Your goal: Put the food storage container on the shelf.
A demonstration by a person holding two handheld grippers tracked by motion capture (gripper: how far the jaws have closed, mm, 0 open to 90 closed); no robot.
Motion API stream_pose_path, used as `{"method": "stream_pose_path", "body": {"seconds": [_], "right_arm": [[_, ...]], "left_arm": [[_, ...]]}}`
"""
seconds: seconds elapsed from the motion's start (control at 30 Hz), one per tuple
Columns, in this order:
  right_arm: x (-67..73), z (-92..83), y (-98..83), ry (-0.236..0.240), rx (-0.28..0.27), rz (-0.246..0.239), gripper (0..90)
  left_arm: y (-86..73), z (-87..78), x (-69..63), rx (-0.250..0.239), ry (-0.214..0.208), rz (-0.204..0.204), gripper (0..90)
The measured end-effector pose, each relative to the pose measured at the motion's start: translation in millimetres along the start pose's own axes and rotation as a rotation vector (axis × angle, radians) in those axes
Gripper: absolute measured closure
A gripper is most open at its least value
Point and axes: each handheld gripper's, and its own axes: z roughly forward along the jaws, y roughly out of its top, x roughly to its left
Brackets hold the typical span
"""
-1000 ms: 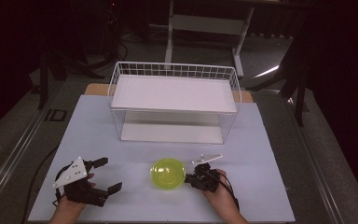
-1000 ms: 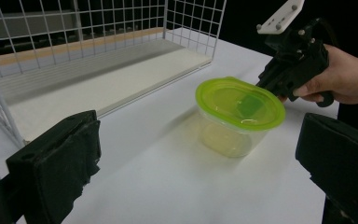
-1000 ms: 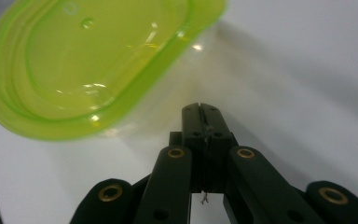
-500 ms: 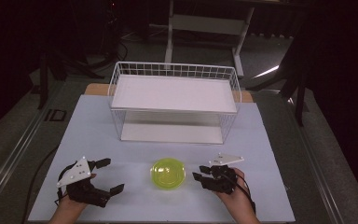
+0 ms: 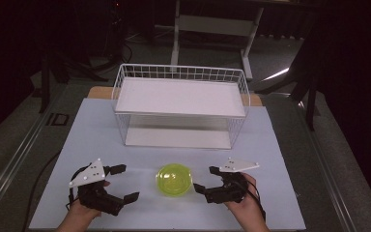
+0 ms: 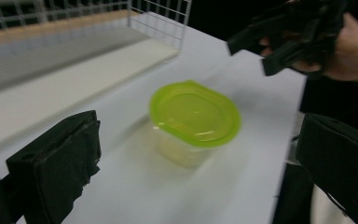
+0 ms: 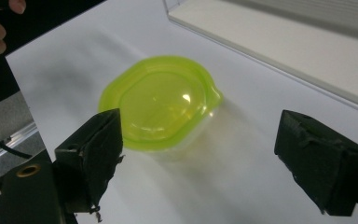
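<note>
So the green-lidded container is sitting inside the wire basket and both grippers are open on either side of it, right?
Not quite. The container sits on the white table in front of the wire basket, not inside it, as the high view shows. The left gripper and right gripper are indeed open on either side.
</note>
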Motion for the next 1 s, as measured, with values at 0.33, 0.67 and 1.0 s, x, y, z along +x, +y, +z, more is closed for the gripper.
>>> {"method": "stream_pose_path", "body": {"seconds": [0.33,0.67,1.0], "right_arm": [[-9.6,17.8,10.1,-0.062,-0.004,0.010,22.0],[-20.9,30.8,6.5,-0.003,0.017,0.078,23.8],[-20.3,44.9,1.3,0.050,0.054,0.163,18.7]], "left_arm": [[13.0,26.8,0.6,0.042,-0.034,-0.038,0.9],[0.4,60.7,14.8,0.091,-0.025,-0.167,0.9],[-10.8,78.4,19.2,0.142,0.002,-0.258,7.5]]}}
